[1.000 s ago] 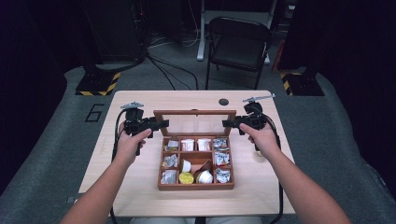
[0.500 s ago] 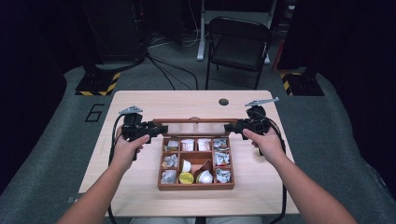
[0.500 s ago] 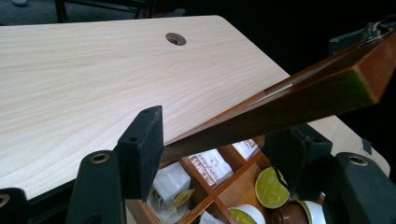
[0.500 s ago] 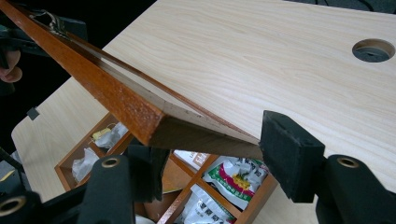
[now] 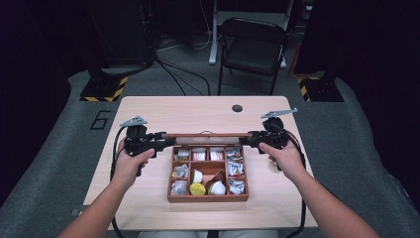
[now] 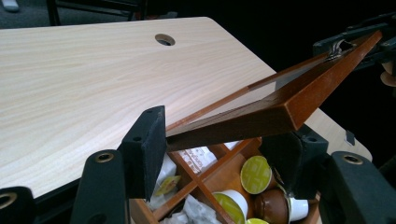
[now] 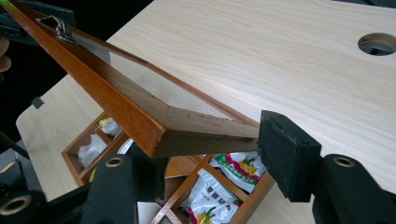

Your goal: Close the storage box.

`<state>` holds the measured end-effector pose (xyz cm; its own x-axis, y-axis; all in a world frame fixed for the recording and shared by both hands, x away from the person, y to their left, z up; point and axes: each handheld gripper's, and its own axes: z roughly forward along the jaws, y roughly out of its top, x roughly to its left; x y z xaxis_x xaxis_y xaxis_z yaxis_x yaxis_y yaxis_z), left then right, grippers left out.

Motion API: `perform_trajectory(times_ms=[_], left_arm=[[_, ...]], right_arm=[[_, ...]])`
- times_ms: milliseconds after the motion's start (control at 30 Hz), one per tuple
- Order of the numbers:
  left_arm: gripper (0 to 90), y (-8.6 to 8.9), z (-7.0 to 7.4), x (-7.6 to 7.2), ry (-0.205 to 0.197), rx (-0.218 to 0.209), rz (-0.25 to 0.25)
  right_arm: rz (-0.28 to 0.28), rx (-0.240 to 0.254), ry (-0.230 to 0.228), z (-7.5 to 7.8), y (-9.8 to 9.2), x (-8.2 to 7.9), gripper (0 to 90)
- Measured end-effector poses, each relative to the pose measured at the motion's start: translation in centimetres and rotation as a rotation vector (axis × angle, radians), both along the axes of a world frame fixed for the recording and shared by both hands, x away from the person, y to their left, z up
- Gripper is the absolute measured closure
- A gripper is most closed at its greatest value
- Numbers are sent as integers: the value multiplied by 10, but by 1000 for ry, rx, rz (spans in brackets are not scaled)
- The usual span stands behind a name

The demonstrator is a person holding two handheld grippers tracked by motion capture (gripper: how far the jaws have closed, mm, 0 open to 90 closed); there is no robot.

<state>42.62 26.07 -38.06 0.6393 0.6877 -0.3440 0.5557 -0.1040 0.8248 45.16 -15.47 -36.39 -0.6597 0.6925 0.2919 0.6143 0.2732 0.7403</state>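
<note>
Wooden lid [image 5: 207, 135] with a glass pane is held raised over the rear edge of the compartment box [image 5: 207, 198] on the table [image 5: 148, 109], left gripper [image 5: 159, 141] and right gripper [image 5: 246, 138] each clamped on one end

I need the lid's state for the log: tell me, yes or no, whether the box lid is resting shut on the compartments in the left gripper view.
No: the lid is lifted at an angle, with the coffee capsules uncovered in the box beneath it.
</note>
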Motion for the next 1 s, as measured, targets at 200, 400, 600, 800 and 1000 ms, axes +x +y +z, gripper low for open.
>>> perform_trajectory(times_ms=[200,400,600,800,1000], left_arm=[[404,0,-4,-7,4,10,-14],[404,0,-5,-13,-1,25,-20],[404,0,-6,-17,2,34,-29],[402,0,-9,-22,-2,40,-36],[403,1,-12,-31,-2,43,-45]], right_arm=[[10,-14,-3,-4,0,-9,440],[13,-10,-6,-6,-2,-17,448],[17,-2,-13,-8,-4,-22,463],[21,-10,-17,-11,-5,-29,473],[32,-38,-47,-13,-4,-39,475]])
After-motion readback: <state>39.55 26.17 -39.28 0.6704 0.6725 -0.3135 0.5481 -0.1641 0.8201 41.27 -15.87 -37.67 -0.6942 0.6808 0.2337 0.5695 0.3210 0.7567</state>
